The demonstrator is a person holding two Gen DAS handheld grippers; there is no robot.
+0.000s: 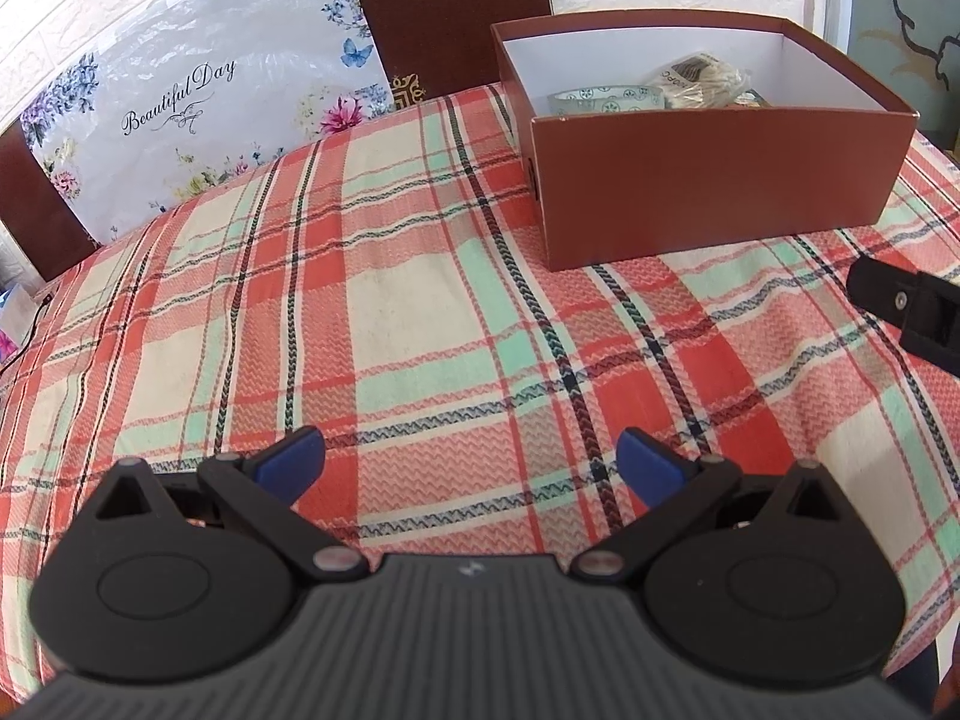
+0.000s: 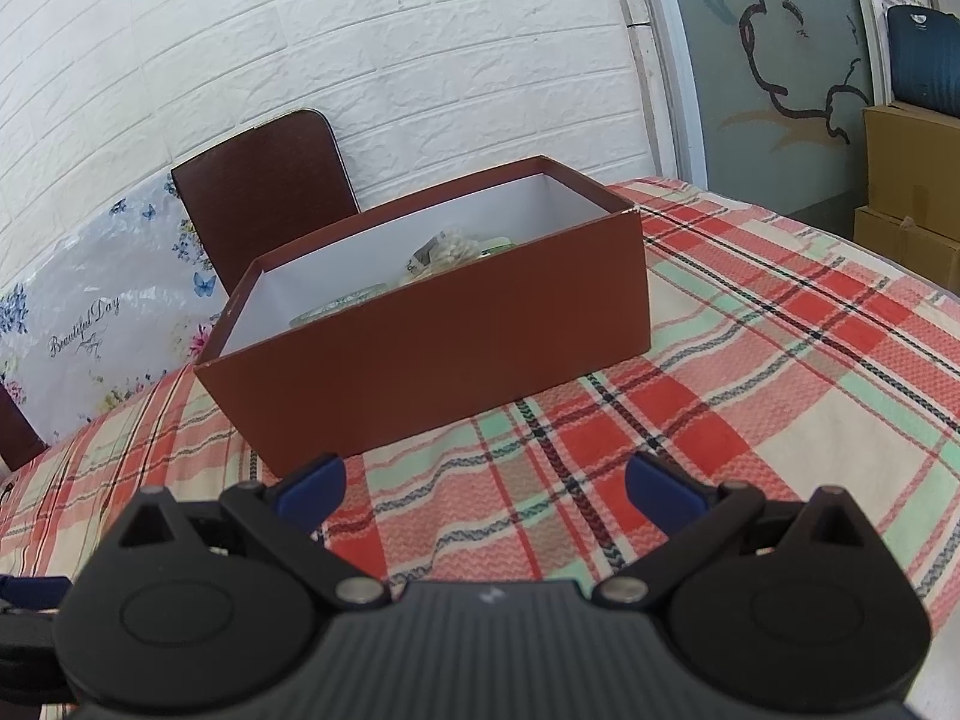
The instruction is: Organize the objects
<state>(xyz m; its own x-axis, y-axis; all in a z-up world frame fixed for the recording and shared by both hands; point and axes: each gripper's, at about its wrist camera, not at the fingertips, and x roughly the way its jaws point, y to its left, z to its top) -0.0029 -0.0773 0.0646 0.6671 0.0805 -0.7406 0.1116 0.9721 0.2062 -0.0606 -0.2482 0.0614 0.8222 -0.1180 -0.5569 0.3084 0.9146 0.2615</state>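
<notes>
Brown box (image 1: 708, 180): 1, on plaid cloth (image 1: 420, 312) | left gripper (image 1: 471, 462): fingers apart | right gripper (image 2: 483, 489): fingers apart

Ahead of your claws you have the red, cream and mint plaid tablecloth (image 1: 420, 276), with a brown chair back (image 2: 264, 192) and a floral "Beautiful Day" bag (image 1: 180, 114) beyond its far edge, and stacked cardboard boxes (image 2: 912, 180) off right.

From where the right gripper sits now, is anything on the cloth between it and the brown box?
Nothing visible. The right gripper is open and holds nothing, and only bare plaid tablecloth lies between it and the near wall of the brown box.
</notes>
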